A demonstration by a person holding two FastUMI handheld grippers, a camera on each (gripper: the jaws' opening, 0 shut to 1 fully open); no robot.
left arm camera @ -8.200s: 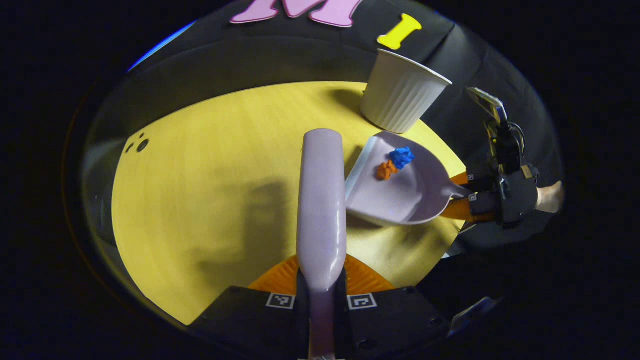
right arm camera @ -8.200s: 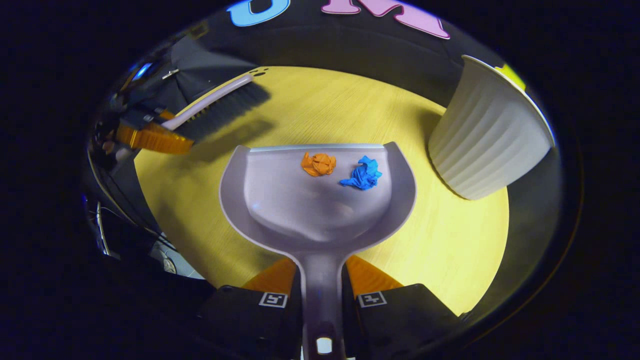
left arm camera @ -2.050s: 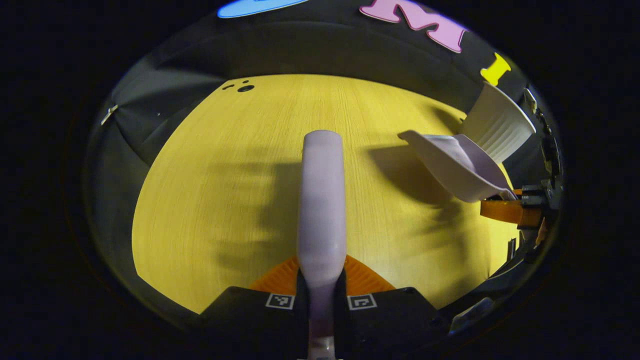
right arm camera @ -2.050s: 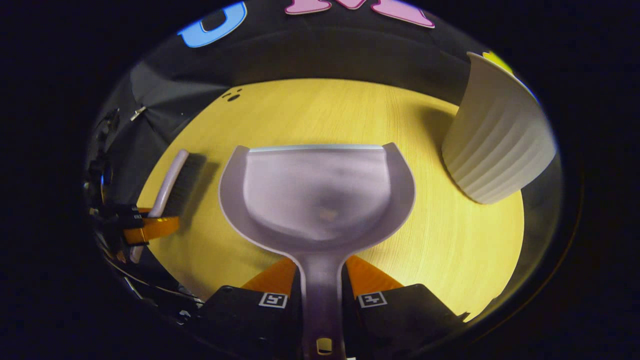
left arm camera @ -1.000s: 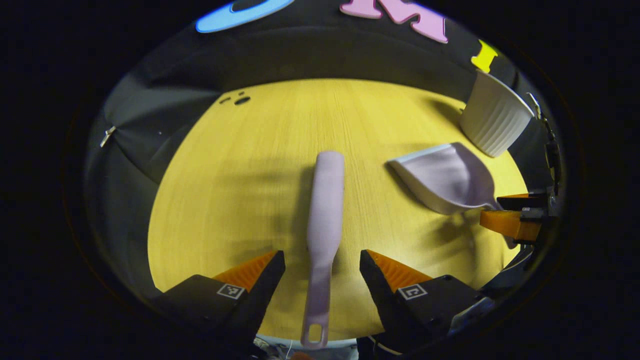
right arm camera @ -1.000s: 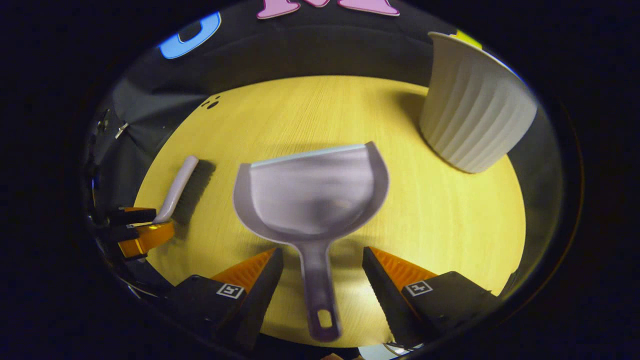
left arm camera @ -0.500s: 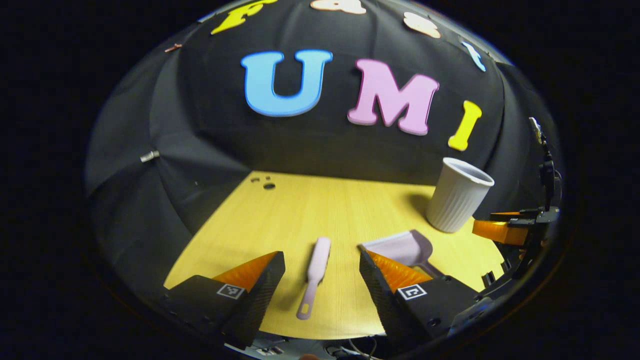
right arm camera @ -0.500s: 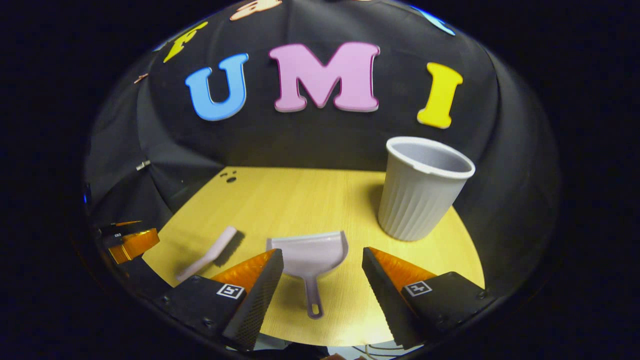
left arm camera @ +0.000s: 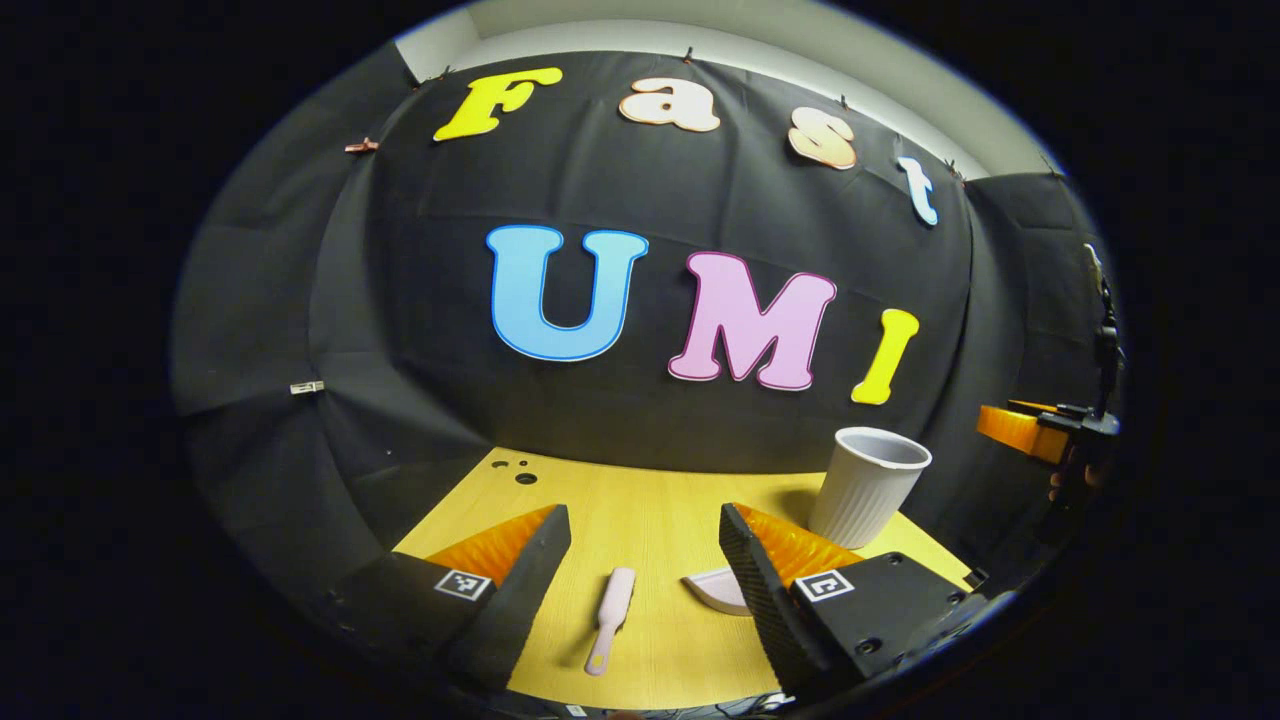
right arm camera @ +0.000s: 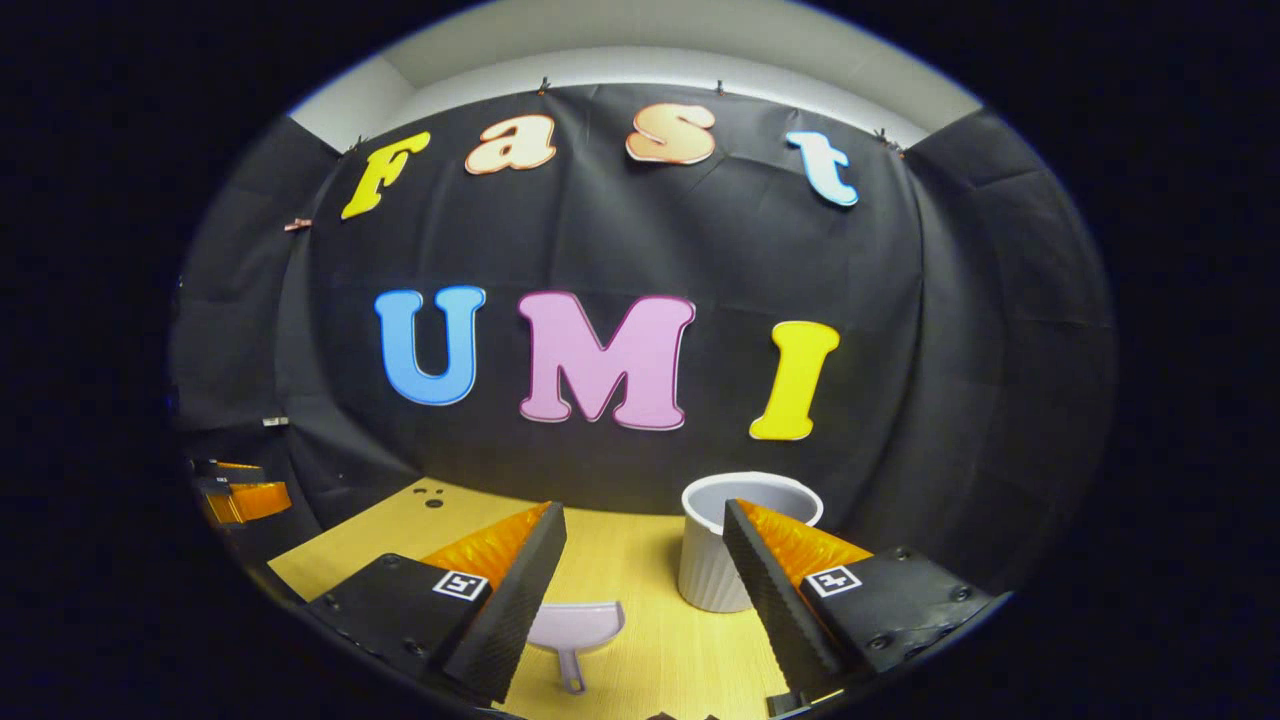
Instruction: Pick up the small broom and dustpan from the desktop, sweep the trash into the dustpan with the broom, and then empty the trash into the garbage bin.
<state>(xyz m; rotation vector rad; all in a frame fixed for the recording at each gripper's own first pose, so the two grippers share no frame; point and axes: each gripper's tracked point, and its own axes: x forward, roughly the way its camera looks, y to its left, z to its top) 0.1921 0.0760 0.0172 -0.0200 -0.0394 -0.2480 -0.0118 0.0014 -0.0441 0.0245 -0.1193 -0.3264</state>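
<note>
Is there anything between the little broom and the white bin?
Yes, the dustpan lies on the table between the broom and the bin, seen in the left gripper view.

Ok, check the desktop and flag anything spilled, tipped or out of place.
Nothing stands out. The garbage bin stands upright on the desktop, the broom and the dustpan lie flat on it, and no scraps show on the wood. The left gripper and right gripper are open, clear of both tools.
</note>
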